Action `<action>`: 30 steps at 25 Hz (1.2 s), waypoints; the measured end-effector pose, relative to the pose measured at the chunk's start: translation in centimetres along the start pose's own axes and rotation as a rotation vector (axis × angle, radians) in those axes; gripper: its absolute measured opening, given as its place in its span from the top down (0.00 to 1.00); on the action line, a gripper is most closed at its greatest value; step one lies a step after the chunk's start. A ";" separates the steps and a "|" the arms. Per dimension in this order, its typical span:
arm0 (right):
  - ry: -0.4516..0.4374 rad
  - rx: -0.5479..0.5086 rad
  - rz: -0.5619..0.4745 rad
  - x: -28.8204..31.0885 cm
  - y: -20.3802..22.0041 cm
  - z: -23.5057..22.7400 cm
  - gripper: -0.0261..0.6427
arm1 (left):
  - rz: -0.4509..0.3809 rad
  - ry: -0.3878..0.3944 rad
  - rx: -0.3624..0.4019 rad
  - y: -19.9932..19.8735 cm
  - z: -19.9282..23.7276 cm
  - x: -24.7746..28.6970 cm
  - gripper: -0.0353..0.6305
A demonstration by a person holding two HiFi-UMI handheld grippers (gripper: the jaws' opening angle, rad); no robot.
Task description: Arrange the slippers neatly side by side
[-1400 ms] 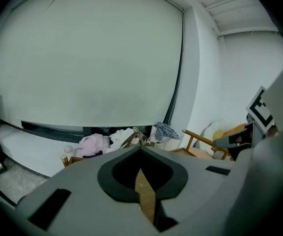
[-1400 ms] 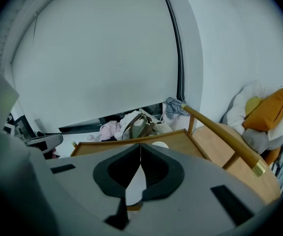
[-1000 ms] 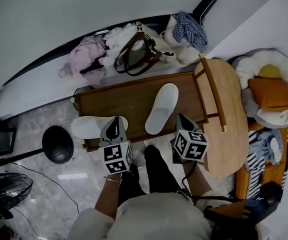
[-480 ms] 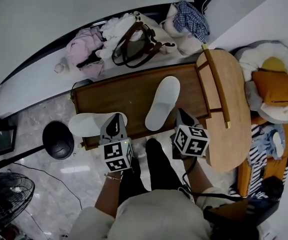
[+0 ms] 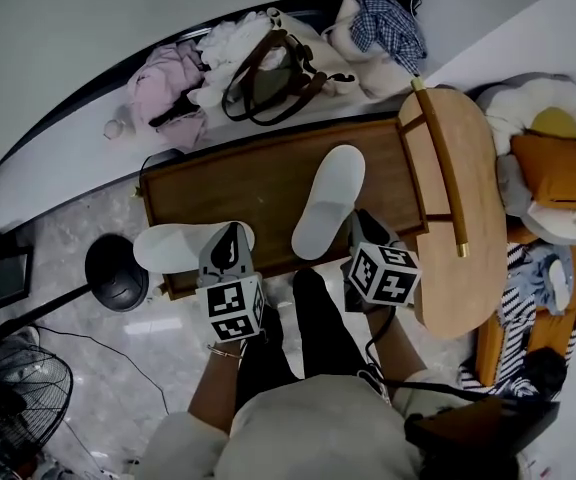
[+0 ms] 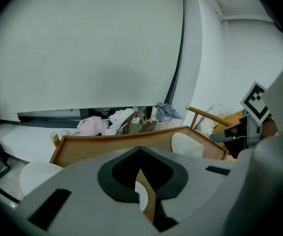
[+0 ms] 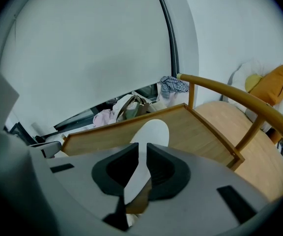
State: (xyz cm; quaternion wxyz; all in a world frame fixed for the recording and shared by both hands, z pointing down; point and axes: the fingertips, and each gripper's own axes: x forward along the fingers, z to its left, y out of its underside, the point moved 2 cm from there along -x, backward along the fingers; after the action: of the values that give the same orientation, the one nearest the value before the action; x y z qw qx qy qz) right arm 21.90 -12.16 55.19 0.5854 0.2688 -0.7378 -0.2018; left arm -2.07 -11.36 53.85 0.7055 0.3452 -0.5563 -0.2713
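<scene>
The first slipper (image 5: 325,201) is white, soft and oval. It lies slantwise at the centre of the frame, on the bare top of the low wooden table (image 5: 258,178), heel towards the lower edge. The second slipper (image 5: 173,248), of the same make, lies lengthwise at the lower left. It crosses the table's corner, with one end out past the raised rim above the grey marble floor (image 5: 98,348).

The left tongs (image 5: 232,236) hang just over the second slipper's inner end, tips meeting and nothing between them. The right tongs (image 5: 363,226) sit just right of the first slipper's heel, closed to a thin slit and gripping nothing; the right gripper view shows the slipper's white sole (image 7: 149,132) through that slit.

Between the two slippers there is only open table top, with the rim running round it. A wooden chair (image 5: 448,238) with a rounded seat and a curved back rail stands tight against the table's right end.

Along the top of the frame:
- a pink garment (image 5: 168,78)
- a brown-strapped bag (image 5: 268,78)
- a checked cloth (image 5: 388,13)

An orange cushion (image 5: 558,168) lies on a cream fluffy pad at the far right. A black round stand base (image 5: 116,273) sits on the floor at the left, near the second slipper
</scene>
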 end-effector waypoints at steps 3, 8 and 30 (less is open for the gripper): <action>0.001 0.007 0.009 0.5 0.2 -0.1 0.89 | 0.009 -0.002 0.000 0.3 0.2 0.2 0.94; 0.005 0.018 0.025 1.3 0.3 -0.4 0.81 | 0.019 -0.008 0.002 0.4 0.5 0.6 0.94; -0.014 0.131 0.088 5.4 1.6 -1.1 0.70 | 0.060 -0.007 0.021 1.2 0.4 2.4 0.94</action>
State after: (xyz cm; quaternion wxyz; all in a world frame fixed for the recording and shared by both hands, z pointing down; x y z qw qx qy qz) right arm 21.82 -14.31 60.55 0.5696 0.2723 -0.7646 -0.1291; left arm -1.95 -12.52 56.27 0.7077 0.3345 -0.5719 -0.2453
